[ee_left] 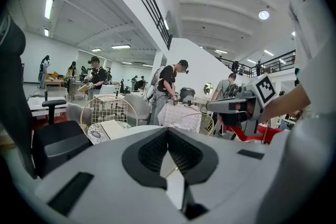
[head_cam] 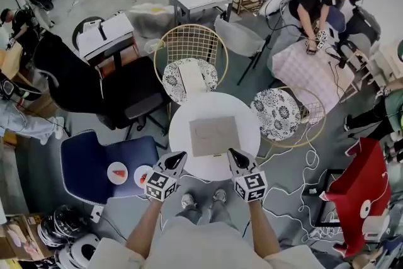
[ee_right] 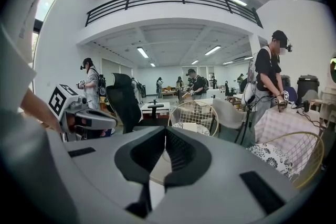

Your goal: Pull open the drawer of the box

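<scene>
Box with the drawer, a flat, nearly square grey-beige case [head_cam: 215, 135], lay mid-way on the round white table [head_cam: 180, 129]. It looked light, stiff and liable to slide, so I judged it needed steadying while the drawer front was pulled. No long axis showed; I could not tell which edge the drawer faced. Left gripper [head_cam: 177, 157] and right gripper [head_cam: 233, 154] hovered at its near corners, jaws together, empty.

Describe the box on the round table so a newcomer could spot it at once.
Find the round white table mid-room, flanked by two gold wire chairs. The box lies flat at its centre: a plain greyish square, the only thing on the tabletop, unlike the patterned cushions nearby.
</scene>
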Demonstrator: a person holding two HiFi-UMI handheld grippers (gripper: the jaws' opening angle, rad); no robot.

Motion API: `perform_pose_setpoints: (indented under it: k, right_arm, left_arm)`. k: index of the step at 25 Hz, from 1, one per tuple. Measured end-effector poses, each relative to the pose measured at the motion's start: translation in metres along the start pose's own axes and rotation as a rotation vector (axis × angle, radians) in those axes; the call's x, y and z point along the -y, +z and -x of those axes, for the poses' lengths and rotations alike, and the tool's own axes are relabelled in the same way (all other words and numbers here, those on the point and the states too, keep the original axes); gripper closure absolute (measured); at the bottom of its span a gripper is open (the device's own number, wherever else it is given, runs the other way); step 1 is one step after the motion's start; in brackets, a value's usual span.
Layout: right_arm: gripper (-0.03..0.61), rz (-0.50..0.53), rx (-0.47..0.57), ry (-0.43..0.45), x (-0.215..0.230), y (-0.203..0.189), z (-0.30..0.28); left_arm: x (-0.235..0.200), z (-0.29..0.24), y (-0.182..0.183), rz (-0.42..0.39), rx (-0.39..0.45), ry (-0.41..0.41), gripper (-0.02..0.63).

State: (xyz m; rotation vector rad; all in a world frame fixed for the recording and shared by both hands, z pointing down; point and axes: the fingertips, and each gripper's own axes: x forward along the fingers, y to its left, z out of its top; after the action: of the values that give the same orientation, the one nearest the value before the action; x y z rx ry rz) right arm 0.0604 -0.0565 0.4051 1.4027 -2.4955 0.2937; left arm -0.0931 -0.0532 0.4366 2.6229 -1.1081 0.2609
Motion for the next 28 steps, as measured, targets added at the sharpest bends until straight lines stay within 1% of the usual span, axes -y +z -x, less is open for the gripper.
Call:
perform_pose_setpoints:
  k: [5,11,19,23,26,28]
  right_arm:
    - [0.561,-0.019,-0.029,0.026,0.016,-0.014,-0.016]
    - [0.561,-0.057,-0.091,0.044,0.021,-0.054,-0.02]
    - [0.561,-0.125,-0.21,0.081,0.005,-0.127,-0.013]
    - [0.561,-0.159,-0.265,0.093,-0.004,-0.155,-0.008]
    - [0.561,-0.177,-0.3,0.108,-0.013,-0.175,-0.001]
    - [0.561,-0.185,-0.32,0.118,-0.016,-0.187,0.001]
  left_arm:
    - [-0.005,-0.016,-0.012,0.016,-0.034,0.026,0.602]
    - [-0.001,-0.026,-0.043,0.047,-0.075,0.044,0.601]
    - [0.006,-0.035,-0.102,0.114,-0.142,0.055,0.601]
    - [0.007,-0.041,-0.129,0.135,-0.172,0.05,0.601]
    - [0.008,-0.05,-0.146,0.146,-0.171,0.048,0.602]
    - [0.006,-0.058,-0.151,0.146,-0.167,0.047,0.601]
